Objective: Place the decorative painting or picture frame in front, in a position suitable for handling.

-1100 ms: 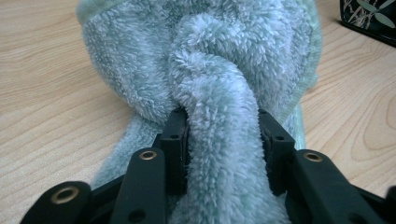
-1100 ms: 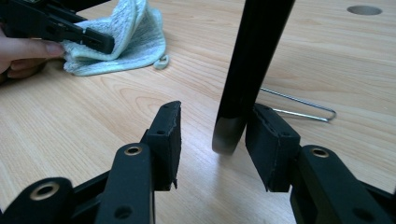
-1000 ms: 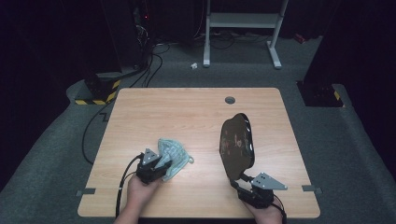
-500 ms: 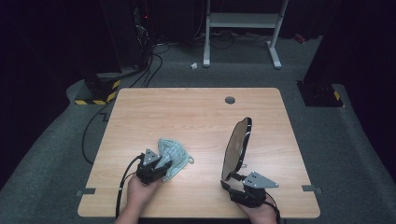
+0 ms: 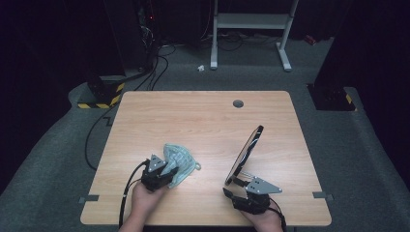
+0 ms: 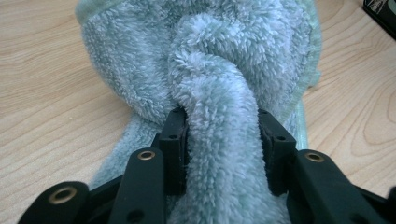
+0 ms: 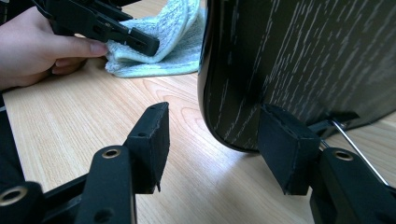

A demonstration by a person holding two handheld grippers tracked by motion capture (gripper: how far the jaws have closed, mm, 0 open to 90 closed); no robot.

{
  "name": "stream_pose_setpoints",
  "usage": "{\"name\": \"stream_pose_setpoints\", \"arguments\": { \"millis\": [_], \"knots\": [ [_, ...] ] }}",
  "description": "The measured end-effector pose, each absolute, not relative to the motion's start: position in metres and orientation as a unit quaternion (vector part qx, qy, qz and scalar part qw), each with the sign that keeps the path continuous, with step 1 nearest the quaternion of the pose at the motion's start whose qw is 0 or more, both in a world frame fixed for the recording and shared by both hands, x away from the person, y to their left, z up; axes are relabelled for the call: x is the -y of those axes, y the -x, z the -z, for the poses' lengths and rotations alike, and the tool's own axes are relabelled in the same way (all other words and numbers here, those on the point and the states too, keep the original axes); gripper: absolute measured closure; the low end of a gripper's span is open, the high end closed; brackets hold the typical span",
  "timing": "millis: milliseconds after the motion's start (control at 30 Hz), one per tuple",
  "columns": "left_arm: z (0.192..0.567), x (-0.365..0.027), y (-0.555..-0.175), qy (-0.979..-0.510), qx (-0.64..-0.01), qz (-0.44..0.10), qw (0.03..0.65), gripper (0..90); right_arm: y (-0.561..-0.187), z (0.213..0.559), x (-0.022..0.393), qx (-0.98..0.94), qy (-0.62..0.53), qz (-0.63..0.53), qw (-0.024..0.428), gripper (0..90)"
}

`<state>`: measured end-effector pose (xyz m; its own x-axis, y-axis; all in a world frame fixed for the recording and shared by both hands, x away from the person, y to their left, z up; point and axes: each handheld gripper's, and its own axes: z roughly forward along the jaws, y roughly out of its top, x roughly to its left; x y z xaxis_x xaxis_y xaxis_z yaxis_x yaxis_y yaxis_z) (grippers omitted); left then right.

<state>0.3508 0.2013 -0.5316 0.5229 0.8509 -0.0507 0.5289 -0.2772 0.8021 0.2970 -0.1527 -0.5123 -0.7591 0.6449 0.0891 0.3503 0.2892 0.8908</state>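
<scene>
**Towel pinched on the left, mirror standing loose on the right**

A lot is tough to read here. The fluffy pale green terry towel (image 6: 219, 93) runs off the top and bottom of the left gripper view, so its full shape isn't clear; from the high view it's just a crumpled lump near the table's front left. The left gripper (image 6: 219, 135) has its black jaws clamped on a thick rolled fold of that towel, pads pressed into the pile on both sides.

The dark oval stand mirror with a thin wire prop (image 5: 245, 153) stands tilted at front right, seen nearly edge-on from above, so its face is unreadable there. In the right gripper view its streaky dark panel is cut off at the top and right, and its wire stand is half hidden behind a jaw. The right gripper (image 7: 212, 144) has just been opening its jaws: the mirror's lower edge sits between them, clear of the left pad; I can't tell if the other pad touches.

Both forearms are cropped at the bottom of the high view.

The light wood-grain table (image 5: 193, 116) has a round grommet hole (image 5: 238, 103) near the back edge. Grey carpet around it, cables (image 5: 145, 72) trailing off left, a white frame's legs (image 5: 251, 29) behind, everything else very dark.
</scene>
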Motion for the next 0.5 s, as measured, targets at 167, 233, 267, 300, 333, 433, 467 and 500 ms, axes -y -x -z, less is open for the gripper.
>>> {"name": "stream_pose_setpoints", "arguments": {
  "millis": [167, 233, 267, 300, 333, 433, 467, 500],
  "knots": [
    [0.532, -0.201, -0.348, -0.778, -0.438, -0.201, 0.404, 59.7, -0.302, 0.513, 0.145, -0.793, -0.308, -0.506, 0.14, 43.5],
    [0.531, -0.201, -0.348, -0.78, -0.435, -0.201, 0.402, 59.8, -0.303, 0.513, 0.141, -0.795, -0.306, -0.506, 0.138, 43.3],
    [0.531, -0.201, -0.348, -0.78, -0.435, -0.201, 0.402, 59.8, -0.303, 0.513, 0.141, -0.795, -0.306, -0.506, 0.138, 43.3],
    [0.531, -0.2, -0.347, -0.78, -0.436, -0.202, 0.402, 59.8, -0.305, 0.514, 0.138, -0.795, -0.304, -0.507, 0.136, 43.2],
    [0.531, -0.2, -0.347, -0.78, -0.436, -0.202, 0.402, 59.8, -0.305, 0.514, 0.138, -0.795, -0.304, -0.507, 0.136, 43.2],
    [0.531, -0.2, -0.347, -0.78, -0.436, -0.202, 0.402, 59.8, -0.308, 0.514, 0.134, -0.797, -0.302, -0.506, 0.134, 43.3],
    [0.531, -0.201, -0.347, -0.78, -0.435, -0.202, 0.402, 59.9, -0.309, 0.514, 0.132, -0.797, -0.302, -0.505, 0.134, 43.3],
    [0.531, -0.201, -0.347, -0.78, -0.436, -0.201, 0.402, 59.8, -0.31, 0.514, 0.13, -0.797, -0.302, -0.505, 0.134, 43.3]
  ]
}}
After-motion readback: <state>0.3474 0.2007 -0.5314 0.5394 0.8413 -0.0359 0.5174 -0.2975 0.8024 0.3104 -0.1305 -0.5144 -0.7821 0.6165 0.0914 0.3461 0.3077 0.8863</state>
